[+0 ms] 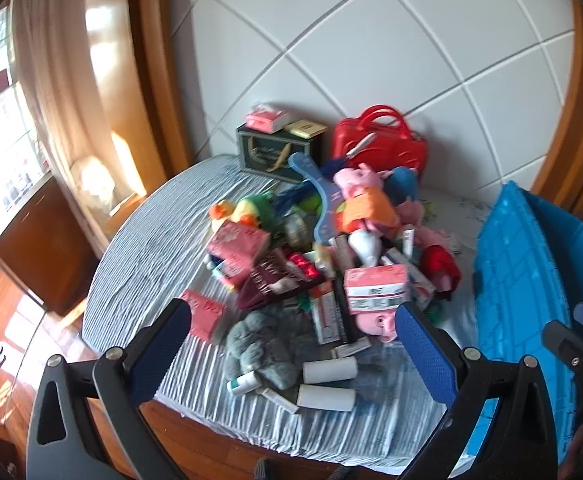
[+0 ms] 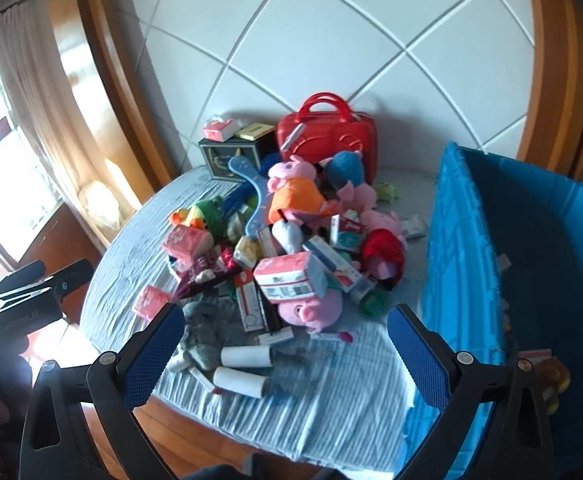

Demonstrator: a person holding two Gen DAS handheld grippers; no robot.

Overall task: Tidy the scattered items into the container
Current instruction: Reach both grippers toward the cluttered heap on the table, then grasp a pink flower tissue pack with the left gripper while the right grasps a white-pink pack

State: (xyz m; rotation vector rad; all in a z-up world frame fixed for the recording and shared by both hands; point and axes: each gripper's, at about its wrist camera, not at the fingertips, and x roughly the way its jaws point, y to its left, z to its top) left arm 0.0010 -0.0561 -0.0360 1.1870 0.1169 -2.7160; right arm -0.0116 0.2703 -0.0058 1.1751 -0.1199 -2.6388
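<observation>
A heap of scattered items lies on the striped blue sheet of a bed [image 1: 139,248]: pink pig plush toys [image 1: 361,188], a grey plush [image 1: 259,344], pink tissue packs [image 1: 375,286], small boxes, two white rolls [image 1: 329,370]. The blue crate [image 2: 531,240] stands at the right with a few items inside. My left gripper [image 1: 295,328] is open and empty above the heap's near edge. My right gripper [image 2: 287,336] is open and empty, left of the crate; it also shows in the left wrist view [image 1: 579,340].
A red case [image 2: 327,140] and a dark gift box [image 2: 227,156] with small packs on top stand at the back against the white padded headboard. A curtained window and wooden cabinet are at the left. The bed's wooden front edge [image 2: 219,436] is below the grippers.
</observation>
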